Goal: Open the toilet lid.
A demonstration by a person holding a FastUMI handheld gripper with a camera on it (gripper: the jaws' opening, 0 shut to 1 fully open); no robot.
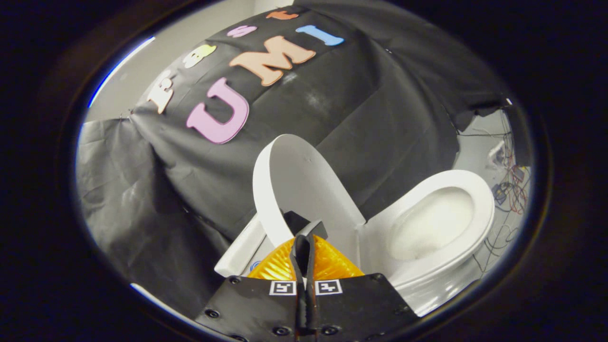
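I read the hand-held gripper [304, 247] as fingers pressed together, nothing between them. Toilet lid [304, 183] stands raised just ahead of the tips, leaning back toward the black cloth, long axis running up and away from me. Bowl [437, 223] lies open to the right. Lid looks fully up; I judge the task about done, only backing off left.

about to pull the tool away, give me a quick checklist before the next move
1. Toilet lid raised upright off the bowl: ok.
2. Toilet bowl and its seat ring uncovered: ok.
3. Hand-held gripper fingers together, nothing pinched between them: ok.
4. Fingertips free of the lid: cannot tell, they overlap its lower edge.
5. Lid resting stably against something behind it: cannot tell.
6. Loose cables on the floor lie beyond the bowl, away from the gripper: ok.
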